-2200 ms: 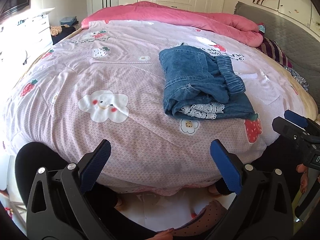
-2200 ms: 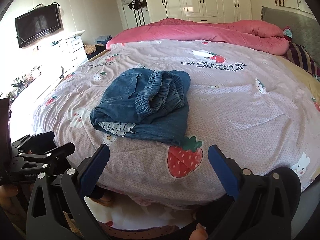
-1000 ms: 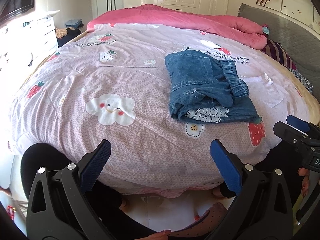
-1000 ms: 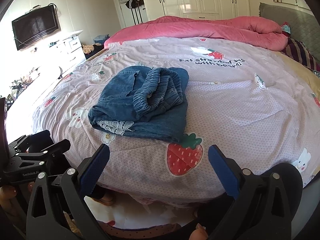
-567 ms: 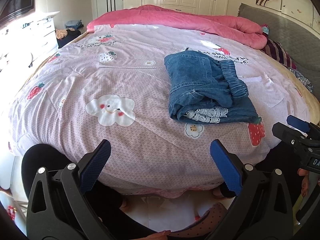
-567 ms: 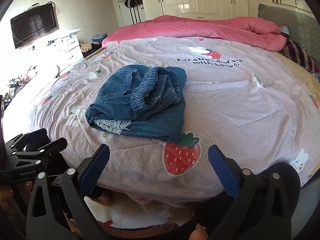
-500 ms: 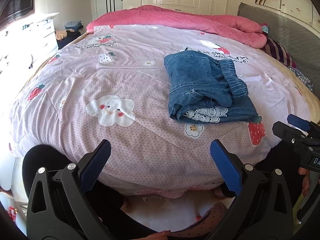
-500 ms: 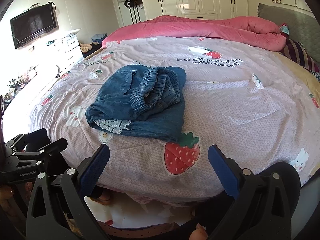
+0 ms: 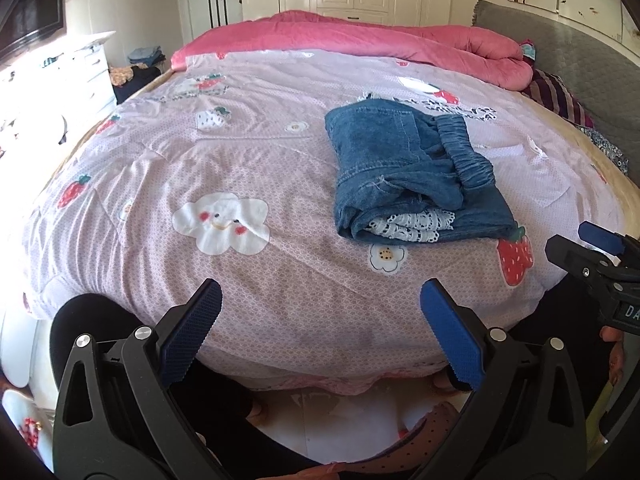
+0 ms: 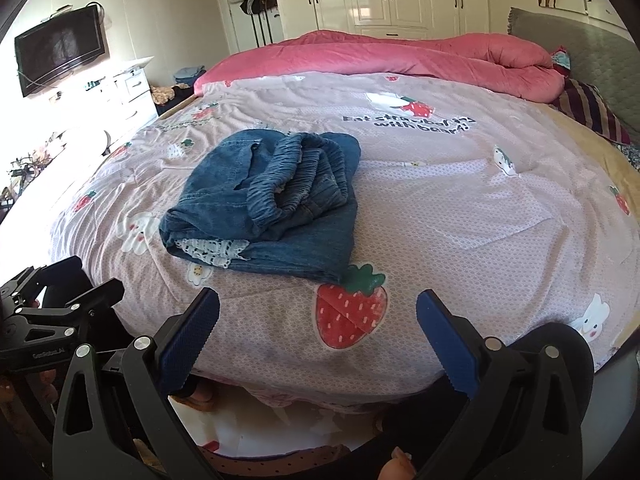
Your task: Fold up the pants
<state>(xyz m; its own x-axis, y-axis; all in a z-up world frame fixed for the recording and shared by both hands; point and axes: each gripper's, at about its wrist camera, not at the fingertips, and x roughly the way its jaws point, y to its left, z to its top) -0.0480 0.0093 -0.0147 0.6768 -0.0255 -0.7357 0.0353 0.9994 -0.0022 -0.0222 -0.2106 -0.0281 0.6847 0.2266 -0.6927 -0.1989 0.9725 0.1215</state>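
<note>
Blue denim pants (image 9: 408,176) lie folded into a compact bundle on the pink strawberry-print bedspread (image 9: 224,168), with the gathered waistband on top and white lace trim at the near edge. In the right wrist view the same pants (image 10: 268,204) sit left of centre. My left gripper (image 9: 318,332) hangs open off the bed's near edge, well short of the pants, holding nothing. My right gripper (image 10: 318,332) is likewise open and empty beyond the bed's edge. Each gripper shows at the side of the other's view.
A rolled pink duvet (image 9: 360,44) lies along the far side of the bed, a striped pillow (image 10: 592,112) and grey headboard (image 10: 580,44) at right. White drawers (image 10: 132,88) and a wall TV (image 10: 60,48) stand left. The person's legs and feet are below, on the floor.
Both grippers have drifted slightly back and up from the bed, staying open. The pants have not moved.
</note>
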